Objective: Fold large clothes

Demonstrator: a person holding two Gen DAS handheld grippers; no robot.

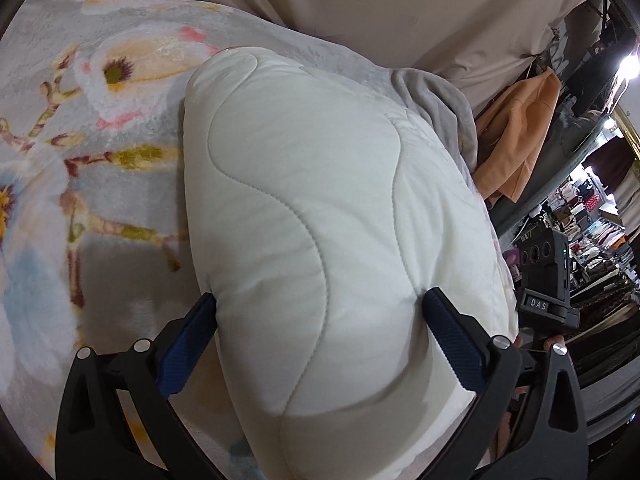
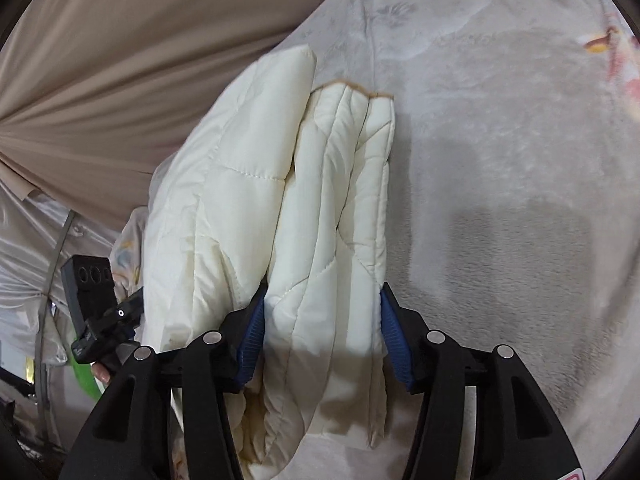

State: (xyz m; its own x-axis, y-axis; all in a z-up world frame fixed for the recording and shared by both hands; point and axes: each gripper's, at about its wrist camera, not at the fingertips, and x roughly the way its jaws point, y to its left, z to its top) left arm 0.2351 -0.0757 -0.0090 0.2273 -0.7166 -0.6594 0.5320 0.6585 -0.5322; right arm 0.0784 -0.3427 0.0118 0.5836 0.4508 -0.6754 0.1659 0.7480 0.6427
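White quilted garment (image 1: 320, 208) folded thick, lying on floral blanket (image 1: 80, 160) near its far edge; left gripper (image 1: 320, 312) clamped across the wide bundle, right gripper (image 2: 322, 300) clamped on stacked layers (image 2: 344, 200); likely soft, puffy, light, slippery, so grip whole stack; beige curtain (image 1: 360, 0) close behind, orange cloth (image 1: 520, 132) off the side.

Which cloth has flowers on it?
The fuzzy blanket lying under the white quilt. It has pink and yellow flowers; the quilt is plain white, and the curtain behind is plain beige.
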